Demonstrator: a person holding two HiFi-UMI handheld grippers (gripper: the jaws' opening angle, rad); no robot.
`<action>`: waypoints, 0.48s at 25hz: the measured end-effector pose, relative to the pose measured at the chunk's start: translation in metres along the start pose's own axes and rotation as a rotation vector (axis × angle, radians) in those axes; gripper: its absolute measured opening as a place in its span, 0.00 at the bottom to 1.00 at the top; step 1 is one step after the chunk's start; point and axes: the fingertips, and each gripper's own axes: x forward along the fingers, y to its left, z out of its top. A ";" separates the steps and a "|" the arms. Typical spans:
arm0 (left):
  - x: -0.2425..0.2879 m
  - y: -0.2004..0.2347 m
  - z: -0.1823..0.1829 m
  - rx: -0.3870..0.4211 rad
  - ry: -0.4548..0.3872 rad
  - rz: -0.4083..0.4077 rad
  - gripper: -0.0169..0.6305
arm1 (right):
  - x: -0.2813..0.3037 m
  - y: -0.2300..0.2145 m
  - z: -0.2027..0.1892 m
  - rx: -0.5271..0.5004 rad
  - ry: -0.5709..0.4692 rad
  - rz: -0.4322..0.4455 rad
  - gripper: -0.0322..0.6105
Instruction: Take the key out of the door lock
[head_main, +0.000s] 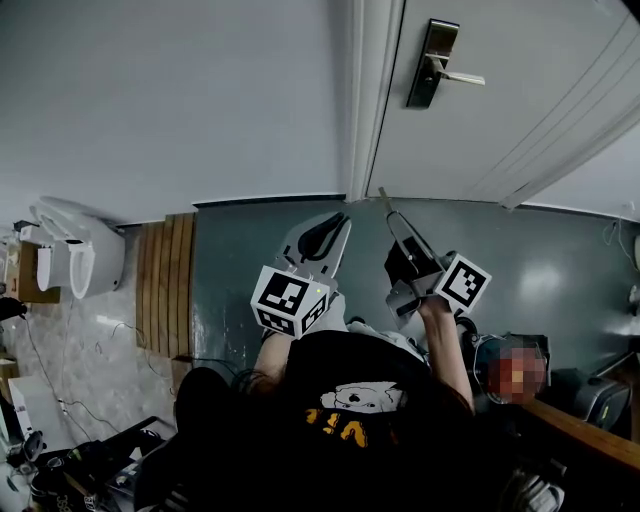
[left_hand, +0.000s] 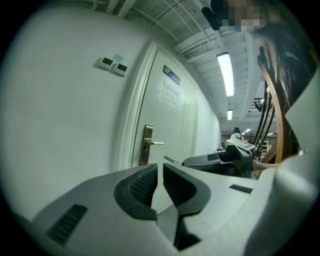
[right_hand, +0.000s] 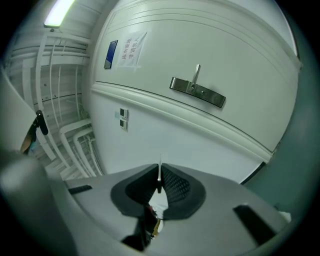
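The right gripper (right_hand: 159, 172) pinches the key (right_hand: 160, 161); the left gripper (left_hand: 160, 166) is nearly closed, empty. White door (head_main: 520, 90), grey-green floor (head_main: 250, 240), toilet (head_main: 80, 255) at left.

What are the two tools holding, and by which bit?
The right tool pinches a key by its head end; the blade pokes out. The left tool holds nothing.

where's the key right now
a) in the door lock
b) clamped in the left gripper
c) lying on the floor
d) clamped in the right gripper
d: the right gripper view shows the thin key pinched edge-on between the jaws of the right gripper, with the lock off on the door, apart from it.
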 end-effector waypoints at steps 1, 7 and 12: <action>-0.001 -0.004 0.001 0.004 -0.005 0.000 0.07 | -0.003 0.002 0.000 -0.002 0.000 0.007 0.08; -0.008 -0.021 0.005 0.023 -0.022 0.001 0.07 | -0.018 0.010 -0.003 -0.013 0.003 0.026 0.08; -0.016 -0.031 0.007 0.035 -0.028 0.008 0.07 | -0.027 0.017 -0.007 -0.021 0.006 0.042 0.08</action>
